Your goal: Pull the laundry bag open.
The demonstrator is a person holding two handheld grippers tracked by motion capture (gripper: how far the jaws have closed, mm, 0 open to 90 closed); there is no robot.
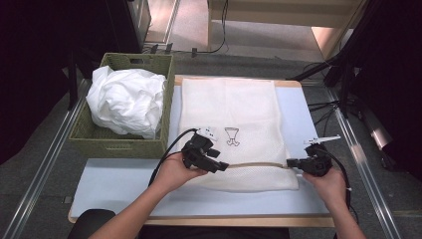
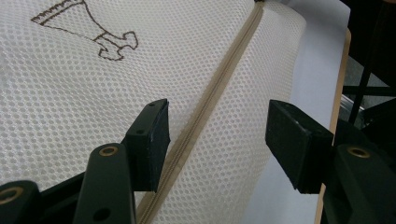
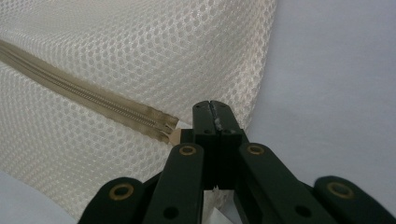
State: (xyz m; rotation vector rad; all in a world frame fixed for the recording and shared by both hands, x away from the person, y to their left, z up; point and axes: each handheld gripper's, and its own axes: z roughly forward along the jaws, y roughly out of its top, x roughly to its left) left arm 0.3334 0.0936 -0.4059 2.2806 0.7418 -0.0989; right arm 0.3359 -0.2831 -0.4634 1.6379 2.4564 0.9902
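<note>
One mesh laundry bag (image 1: 234,129) lies flat on the pale blue mat (image 1: 114,181), and I place everything else from it. Its tan zipper (image 1: 256,165) runs along the bag's near edge. My right gripper (image 1: 294,163) is at the zipper's right end with its jaws pressed together, pinching the bag there. My left gripper (image 1: 223,166) sits over the zipper's left part, jaws standing apart and straddling it without pressing. Left of the bag stands a green woven basket (image 1: 119,144) holding crumpled white cloth (image 1: 127,99).
</note>
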